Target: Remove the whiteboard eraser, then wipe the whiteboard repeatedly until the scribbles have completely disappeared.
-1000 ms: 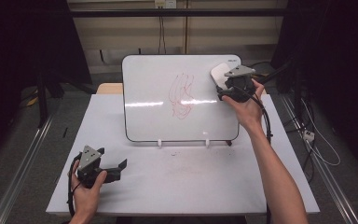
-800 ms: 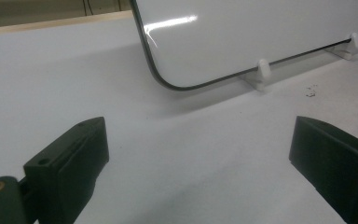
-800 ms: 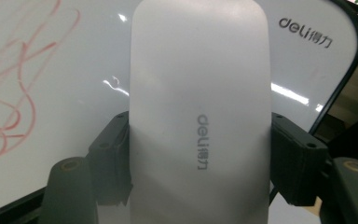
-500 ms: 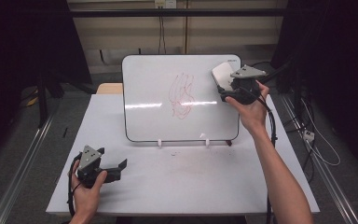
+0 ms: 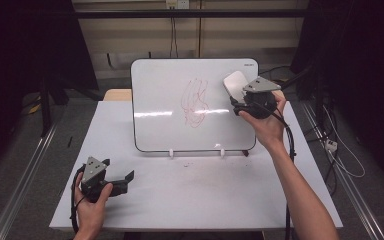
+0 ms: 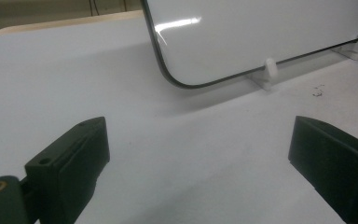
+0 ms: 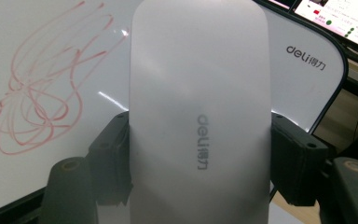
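A white whiteboard point(image 5: 165, 105) leans upright on clips at the back of the table, with a red scribble point(image 5: 195, 102) in its middle. My right gripper point(image 5: 236, 100) is raised at the board's right part, shut on a white eraser point(image 5: 233, 84) that stands just right of the scribble. In the right gripper view the eraser point(image 7: 198, 112) sits clamped between the black jaws, with the scribble point(image 7: 46, 88) to its left. My left gripper point(image 5: 125, 181) rests low at the table's front left, open, with bare table between its jaws point(image 6: 196, 172).
The white table point(image 5: 195, 195) stretches in front of the board. Two white clips point(image 5: 172, 152) hold the board's lower edge. Cables trail on the floor at the right point(image 5: 340, 150). A rail point(image 5: 25, 175) runs along the left side.
My right gripper with the eraser has shifted a little to the left along the board, toward the scribble. The left gripper has stayed where it was.
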`<act>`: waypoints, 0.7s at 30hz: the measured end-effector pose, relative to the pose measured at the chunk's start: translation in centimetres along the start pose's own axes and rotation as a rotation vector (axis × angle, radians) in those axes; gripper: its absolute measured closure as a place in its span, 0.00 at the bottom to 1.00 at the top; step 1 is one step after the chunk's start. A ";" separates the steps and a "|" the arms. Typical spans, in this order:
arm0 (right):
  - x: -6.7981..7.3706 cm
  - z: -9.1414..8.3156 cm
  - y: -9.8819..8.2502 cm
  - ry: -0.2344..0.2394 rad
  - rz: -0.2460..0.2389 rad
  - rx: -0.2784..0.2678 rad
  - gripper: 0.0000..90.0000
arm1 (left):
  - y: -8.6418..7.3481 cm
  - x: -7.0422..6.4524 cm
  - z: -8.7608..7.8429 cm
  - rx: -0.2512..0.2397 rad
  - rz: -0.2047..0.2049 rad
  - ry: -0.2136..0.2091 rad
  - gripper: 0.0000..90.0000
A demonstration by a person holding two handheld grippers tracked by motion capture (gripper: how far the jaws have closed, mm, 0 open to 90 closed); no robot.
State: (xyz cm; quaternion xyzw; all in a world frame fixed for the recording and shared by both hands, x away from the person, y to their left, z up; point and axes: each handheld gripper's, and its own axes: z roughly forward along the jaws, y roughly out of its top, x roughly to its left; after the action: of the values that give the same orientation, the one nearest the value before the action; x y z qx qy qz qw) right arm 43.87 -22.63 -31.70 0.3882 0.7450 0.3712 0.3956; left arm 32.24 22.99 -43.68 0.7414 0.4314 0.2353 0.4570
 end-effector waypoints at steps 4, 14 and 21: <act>0.5 -0.1 -0.3 0.008 -0.003 -0.011 0.35 | 0.0 0.1 -0.1 0.004 0.000 0.004 0.06; 1.9 -0.5 -0.8 0.019 -0.009 -0.048 0.35 | 0.0 -0.1 0.0 0.007 0.000 -0.002 0.06; 3.3 -0.5 -0.3 0.040 -0.043 -0.056 0.35 | 0.0 -0.3 0.1 0.009 0.007 0.000 0.06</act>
State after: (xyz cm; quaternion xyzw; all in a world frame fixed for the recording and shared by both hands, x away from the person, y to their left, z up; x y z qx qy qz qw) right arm 42.12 -20.03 -32.76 0.3534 0.7503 0.3908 0.3994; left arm 32.19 22.66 -43.69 0.7450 0.4296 0.2349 0.4530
